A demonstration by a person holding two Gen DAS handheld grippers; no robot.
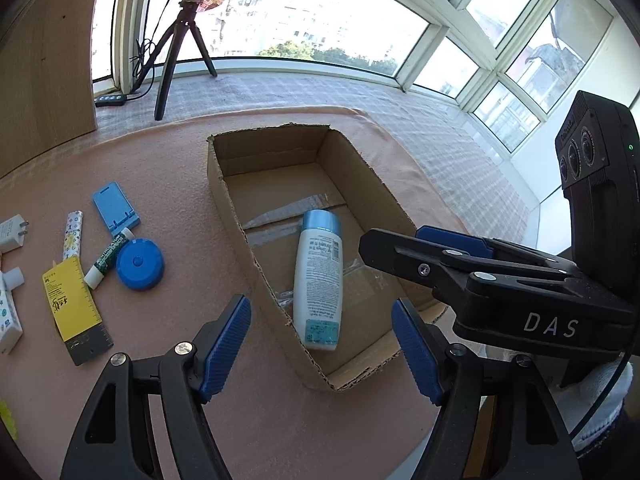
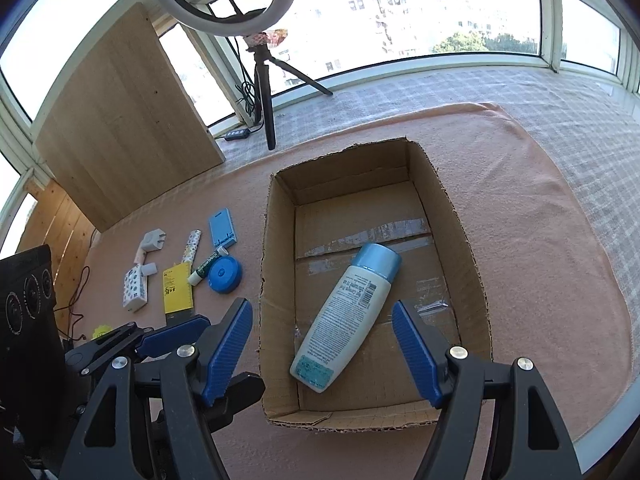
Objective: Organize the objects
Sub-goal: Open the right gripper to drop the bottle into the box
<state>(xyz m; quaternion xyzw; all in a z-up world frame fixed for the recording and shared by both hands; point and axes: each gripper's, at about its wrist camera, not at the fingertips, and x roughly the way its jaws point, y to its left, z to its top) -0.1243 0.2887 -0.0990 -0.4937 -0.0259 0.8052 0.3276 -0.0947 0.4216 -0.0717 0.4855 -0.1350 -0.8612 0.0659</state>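
A white bottle with a blue cap [image 1: 318, 276] [image 2: 346, 316] lies on its side on the floor of an open cardboard box [image 1: 256, 264] [image 2: 276, 280]. My left gripper [image 1: 320, 304] hovers open over the box's near end, its blue pads clear of the bottle on both sides. My right gripper [image 2: 322, 306] is also open above the bottle and holds nothing. In the left wrist view it reaches in from the right over the box's right wall. Left of the box lie a blue phone stand [image 1: 116, 204], a blue round tape measure [image 1: 139, 264], a lip balm [image 1: 108, 258] and a yellow card [image 1: 74, 308].
A white charger [image 1: 12, 234], a patterned tube [image 1: 73, 234] and a white pack [image 2: 134, 288] lie further left on the pink cloth [image 2: 540, 240]. A ring light on a tripod [image 2: 264, 92] and a wooden board [image 2: 120, 120] stand at the back by the windows.
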